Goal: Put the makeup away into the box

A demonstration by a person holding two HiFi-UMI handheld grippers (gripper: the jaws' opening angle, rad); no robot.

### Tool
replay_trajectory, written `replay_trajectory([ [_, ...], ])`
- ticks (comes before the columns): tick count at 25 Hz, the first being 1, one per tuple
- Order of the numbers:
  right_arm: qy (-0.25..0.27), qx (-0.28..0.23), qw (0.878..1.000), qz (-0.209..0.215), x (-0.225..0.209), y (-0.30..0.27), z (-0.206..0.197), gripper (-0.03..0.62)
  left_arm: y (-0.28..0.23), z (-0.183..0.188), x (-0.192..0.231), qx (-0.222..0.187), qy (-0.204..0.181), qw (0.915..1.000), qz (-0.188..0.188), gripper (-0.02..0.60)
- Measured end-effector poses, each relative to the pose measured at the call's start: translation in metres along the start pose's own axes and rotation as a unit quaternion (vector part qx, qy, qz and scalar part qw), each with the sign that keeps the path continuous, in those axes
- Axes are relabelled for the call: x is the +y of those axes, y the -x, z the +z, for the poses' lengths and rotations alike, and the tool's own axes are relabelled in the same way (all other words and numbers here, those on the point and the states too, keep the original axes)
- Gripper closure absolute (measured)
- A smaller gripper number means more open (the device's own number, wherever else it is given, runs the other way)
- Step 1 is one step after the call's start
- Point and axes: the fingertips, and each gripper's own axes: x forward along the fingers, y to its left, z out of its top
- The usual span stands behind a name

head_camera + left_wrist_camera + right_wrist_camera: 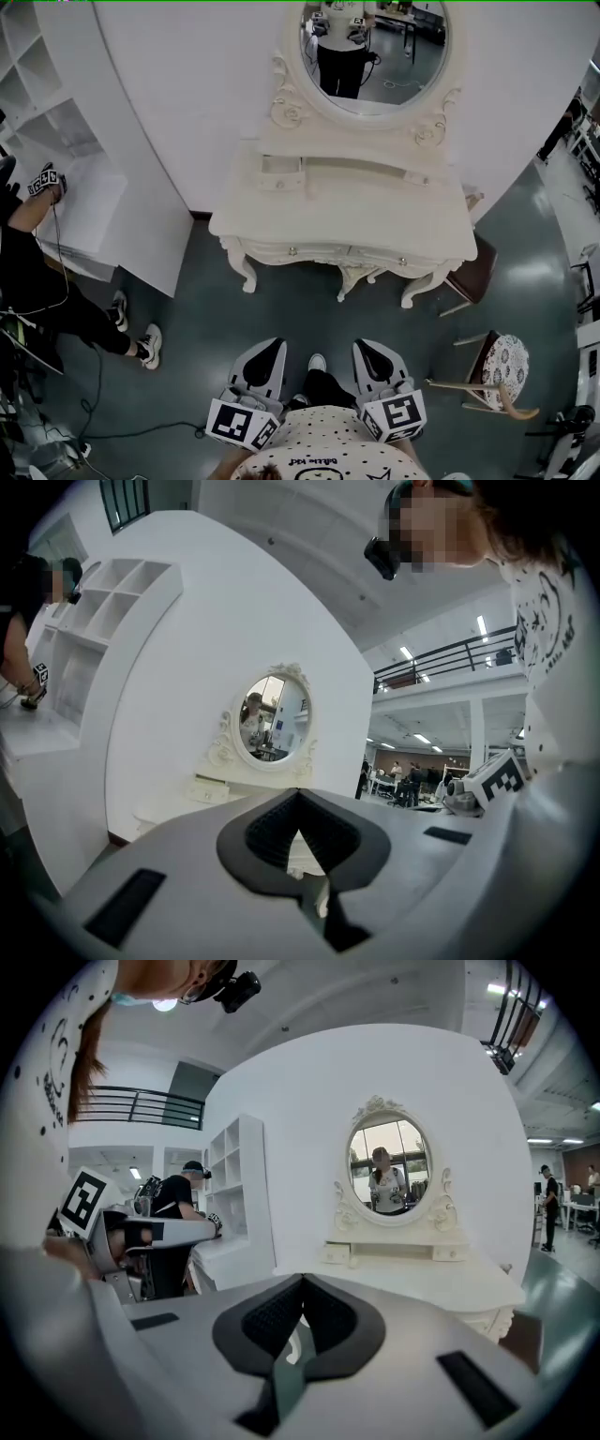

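White shelving (37,84) fills the far left, and a bystander in black (33,286) stands at it with one hand (45,180) on its ledge. Right of that person, on the near side of the grey-green floor (187,328), I hold the left gripper (271,347) close to my body; in the left gripper view (299,799) its dark pads meet at their tips, clenched with nothing between them. Its marker cube (242,422) sits below it in the head view. Ahead, against the curved white wall, stands the cream dressing table (375,220), with an oval mirror (375,52) rising from its back edge. I cannot make out any makeup or a box on its top from these views. The right gripper (371,347) lies level with the left one, and in the right gripper view (301,1283) its jaws are likewise pressed together and empty. Its marker cube (395,415) is below it. A brown stool (473,277) is tucked at the table's right front corner, and a chair with a patterned seat (504,366) stands nearer, on the right.
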Motion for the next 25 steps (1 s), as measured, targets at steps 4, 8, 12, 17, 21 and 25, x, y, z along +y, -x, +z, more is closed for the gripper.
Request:
replay_trajectory([
  [4, 0.003, -0.004, 1.0, 0.007, -0.028, -0.022, 0.01, 0.586, -0.032, 0.014, 0.003, -0.023, -0.008, 0.9996, 0.012, 0.586],
  [8, 0.001, -0.006, 1.0, 0.009, -0.047, -0.037, 0.015, 0.588, -0.053, 0.017, 0.004, -0.028, -0.013, 0.9993, 0.02, 0.586],
  [12, -0.004, -0.003, 1.0, 0.013, -0.059, -0.044, 0.016, 0.587, -0.068, 0.018, 0.006, -0.023, -0.016, 0.9993, 0.024, 0.586],
  [17, -0.01, -0.002, 1.0, 0.008, -0.073, -0.057, 0.022, 0.587, -0.09, 0.024, 0.01, -0.02, -0.019, 0.9994, 0.019, 0.586],
  [21, -0.013, 0.0, 1.0, -0.001, -0.078, -0.073, 0.025, 0.586, -0.106, 0.026, 0.022, -0.016, -0.015, 0.9997, 0.009, 0.586],
  [25, -0.016, 0.001, 1.0, -0.016, -0.082, -0.098, 0.031, 0.586, -0.124, 0.03, 0.044, -0.011, -0.011, 0.9999, -0.004, 0.586],
])
